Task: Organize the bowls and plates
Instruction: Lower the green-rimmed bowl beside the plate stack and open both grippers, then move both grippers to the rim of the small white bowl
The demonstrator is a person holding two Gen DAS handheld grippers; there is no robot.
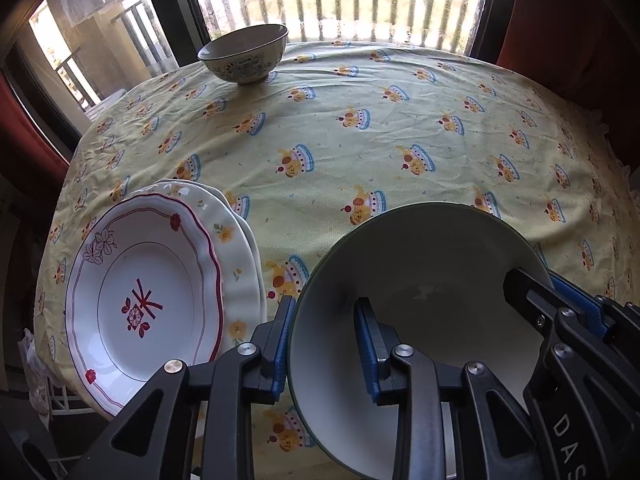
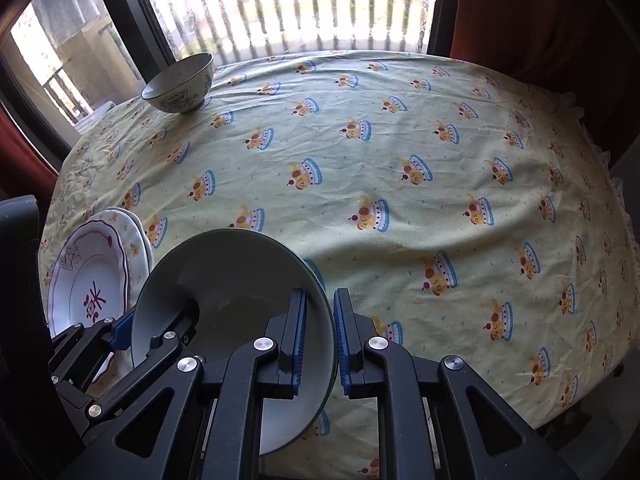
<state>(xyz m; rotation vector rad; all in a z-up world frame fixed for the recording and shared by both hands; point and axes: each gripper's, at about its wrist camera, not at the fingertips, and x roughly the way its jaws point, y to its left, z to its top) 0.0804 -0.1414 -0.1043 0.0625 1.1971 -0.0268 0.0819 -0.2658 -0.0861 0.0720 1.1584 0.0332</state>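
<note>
Both grippers had the big glossy white ceramic bowl with the dark green rim (image 1: 420, 280). The left gripper (image 1: 326, 344) and right gripper (image 2: 320, 340) each pinched its wall over the wrinkly yellow printed tablecloth (image 2: 400, 140), beside stacked scalloped plates (image 1: 160, 280); the small patterned bowl (image 1: 244, 54) sat empty.

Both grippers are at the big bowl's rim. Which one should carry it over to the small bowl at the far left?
Left, probably. The left gripper straddles the big bowl on the rim's left side, nearer the small bowl. The right gripper would reach across.

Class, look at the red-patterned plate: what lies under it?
Under the red-patterned plate lie cream plates with yellow flowers, only their right rims showing. Their centres and exact number are hidden.
</note>
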